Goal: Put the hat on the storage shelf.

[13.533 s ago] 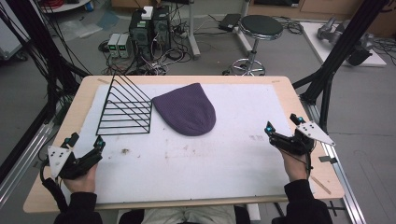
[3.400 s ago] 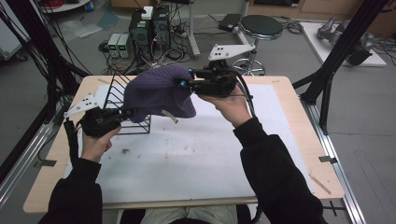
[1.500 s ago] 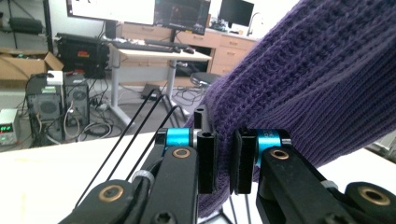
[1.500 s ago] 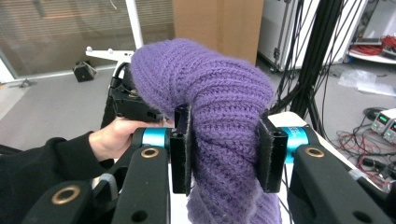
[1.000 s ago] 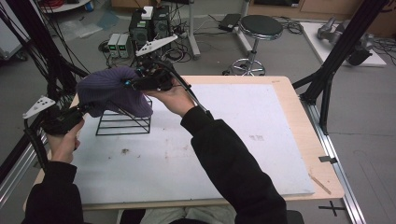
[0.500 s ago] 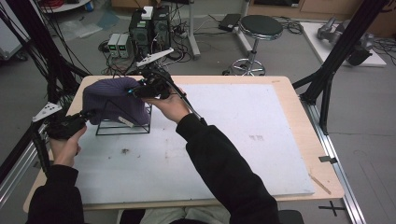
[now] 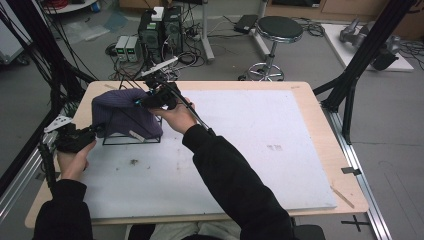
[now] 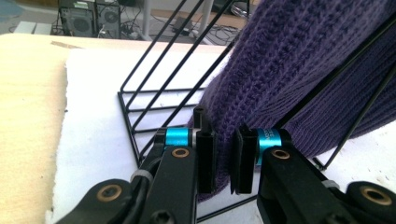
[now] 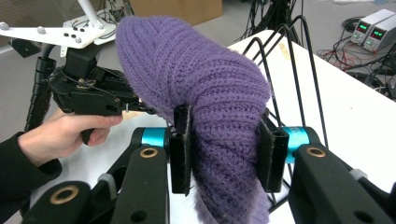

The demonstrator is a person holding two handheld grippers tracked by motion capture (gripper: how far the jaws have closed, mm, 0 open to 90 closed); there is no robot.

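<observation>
Since half a second ago I have lowered the purple knit hat (image 7: 126, 112) further over the black wire rack (image 7: 131, 134) at the table's (image 7: 305, 150) far left, my right gripper (image 9: 224, 154) clamping a thick fold, my left gripper (image 8: 223, 161) pinching its lower edge through a narrow gap.

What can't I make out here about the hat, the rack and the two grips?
- Left gripper, left gripper view: whether the narrow gap between its jaws pinches the hat; the hem there is dark.
- Rack, high view: its top wires, covered by the hat.
- Right gripper, right gripper view: the hat's hem, cut off by the bottom edge.
</observation>
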